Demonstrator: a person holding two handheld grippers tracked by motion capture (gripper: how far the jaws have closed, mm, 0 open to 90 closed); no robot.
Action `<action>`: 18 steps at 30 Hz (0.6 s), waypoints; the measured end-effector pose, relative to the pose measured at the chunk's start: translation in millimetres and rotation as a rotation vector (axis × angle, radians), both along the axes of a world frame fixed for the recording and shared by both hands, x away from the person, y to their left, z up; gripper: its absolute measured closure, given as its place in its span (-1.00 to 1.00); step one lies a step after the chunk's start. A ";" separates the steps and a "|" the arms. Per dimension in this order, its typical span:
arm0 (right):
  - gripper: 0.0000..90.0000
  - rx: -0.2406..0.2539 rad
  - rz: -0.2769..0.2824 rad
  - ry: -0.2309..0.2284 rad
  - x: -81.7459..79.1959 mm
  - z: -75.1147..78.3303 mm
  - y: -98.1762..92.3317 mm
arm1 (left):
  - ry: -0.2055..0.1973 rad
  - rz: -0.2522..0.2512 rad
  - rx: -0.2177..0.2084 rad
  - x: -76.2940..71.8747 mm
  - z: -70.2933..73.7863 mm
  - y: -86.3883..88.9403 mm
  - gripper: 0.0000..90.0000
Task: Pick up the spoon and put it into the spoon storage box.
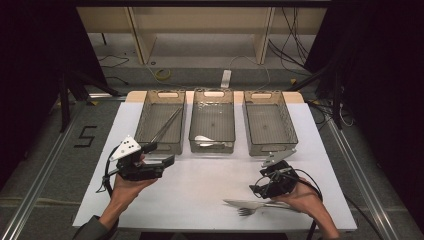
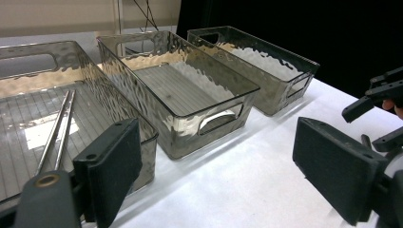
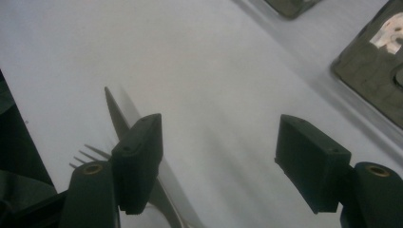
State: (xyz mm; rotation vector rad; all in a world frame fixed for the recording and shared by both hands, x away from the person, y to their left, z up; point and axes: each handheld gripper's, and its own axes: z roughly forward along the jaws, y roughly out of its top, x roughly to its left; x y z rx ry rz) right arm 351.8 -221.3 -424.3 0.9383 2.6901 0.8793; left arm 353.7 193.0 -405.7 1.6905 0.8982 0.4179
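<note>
Jaws of right gripper (image 3: 218,164) spread above fork (image 1: 247,210), knife (image 1: 240,203)

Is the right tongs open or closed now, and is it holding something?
Open, holding nothing. The right tongs show a wide gap with only white table between; the fork and knife lie beside one jaw.

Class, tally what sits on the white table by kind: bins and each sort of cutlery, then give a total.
Bins: 3 (left, middle, right)
Chopsticks: 2, in the left bin
Spoon: 1, in the middle bin
Knife: 1, on the table
Fork: 1, beside the knife
Total: 8
</note>
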 end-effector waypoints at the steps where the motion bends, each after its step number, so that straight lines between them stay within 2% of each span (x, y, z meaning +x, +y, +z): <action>1: -0.27 0.003 -0.001 0.004 -1.5 -0.6 -1.2 | 0.000 0.000 -0.001 0.1 0.0 0.0 -0.64; 18: -0.34 -0.025 -0.006 0.021 -17.0 -9.7 -8.4 | 0.001 0.001 0.001 0.3 -0.2 1.0 -0.64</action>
